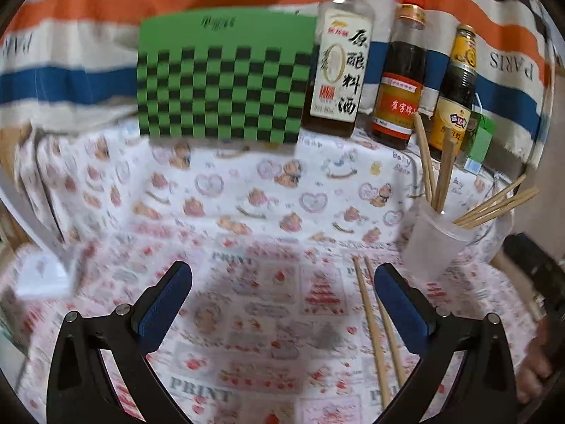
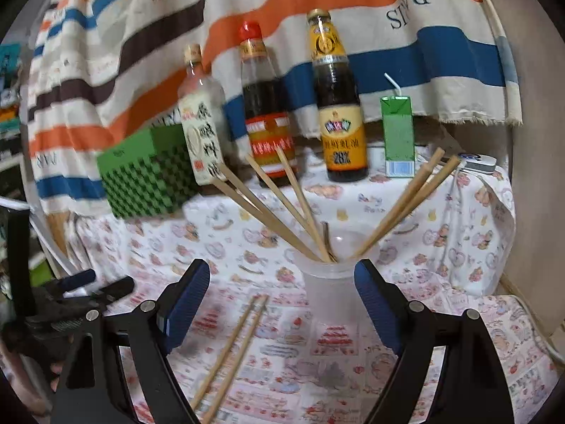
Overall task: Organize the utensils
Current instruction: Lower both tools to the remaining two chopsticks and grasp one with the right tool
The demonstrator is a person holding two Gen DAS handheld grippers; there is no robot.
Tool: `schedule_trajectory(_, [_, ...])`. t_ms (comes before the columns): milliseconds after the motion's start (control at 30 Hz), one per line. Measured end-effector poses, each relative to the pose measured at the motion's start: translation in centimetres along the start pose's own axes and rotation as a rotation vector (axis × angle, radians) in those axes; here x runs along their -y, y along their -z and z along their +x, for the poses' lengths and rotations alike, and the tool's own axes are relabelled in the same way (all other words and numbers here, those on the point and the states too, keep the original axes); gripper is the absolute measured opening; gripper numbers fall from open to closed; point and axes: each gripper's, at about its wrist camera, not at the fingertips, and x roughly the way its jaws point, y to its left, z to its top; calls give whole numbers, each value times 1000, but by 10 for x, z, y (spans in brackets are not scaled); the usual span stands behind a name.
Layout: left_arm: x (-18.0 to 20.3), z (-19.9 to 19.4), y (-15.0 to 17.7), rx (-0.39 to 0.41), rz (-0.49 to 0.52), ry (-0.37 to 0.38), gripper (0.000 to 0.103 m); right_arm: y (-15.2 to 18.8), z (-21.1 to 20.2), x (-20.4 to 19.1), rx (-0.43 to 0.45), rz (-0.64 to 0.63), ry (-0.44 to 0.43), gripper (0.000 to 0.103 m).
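A translucent plastic cup (image 2: 326, 293) stands on the patterned cloth with several wooden chopsticks (image 2: 282, 208) fanned out of it. My right gripper (image 2: 282, 275) is open around the cup's lower part; the cup is close to the right finger and the pads do not press it. Two loose chopsticks (image 2: 233, 346) lie on the cloth just left of the cup. In the left wrist view the same pair of chopsticks (image 1: 378, 335) lies beside the right finger of my open, empty left gripper (image 1: 282, 282), and the cup (image 1: 434, 243) stands further right.
A green checkered box (image 1: 219, 81), three sauce bottles (image 1: 399, 84) and a green drink carton (image 2: 397, 134) line the back against a striped cloth. A small white device (image 2: 476, 160) lies at the far right. A hand (image 1: 536, 364) shows at the right edge.
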Motion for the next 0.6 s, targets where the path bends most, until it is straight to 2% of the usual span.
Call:
schedule_trajectory(67, [1, 6, 1, -34, 2, -9, 102, 2, 5, -2, -19, -31, -6, 86])
schedule_trajectory(200, [1, 21, 7, -91, -19, -98, 102, 7, 13, -9, -81, -57, -22, 86])
schedule_trajectory(233, [1, 23, 8, -103, -17, -100, 102, 8, 15, -11, -97, -60, -21, 86])
schedule_trajectory(367, [-2, 28, 9, -173, 6, -20, 102, 13, 25, -16, -197, -59, -14, 82])
schedule_trajectory(433, [-1, 30, 11, -192, 7, -58, 102, 18, 31, -17, -246, -50, -12, 78])
schedule_trajectory(500, [1, 34, 13, -219, 17, -92, 102, 24, 36, -20, -275, -51, -50, 76])
schedule_trajectory(600, [4, 40, 18, -254, 23, -94, 102, 34, 45, -30, -330, -102, -43, 68])
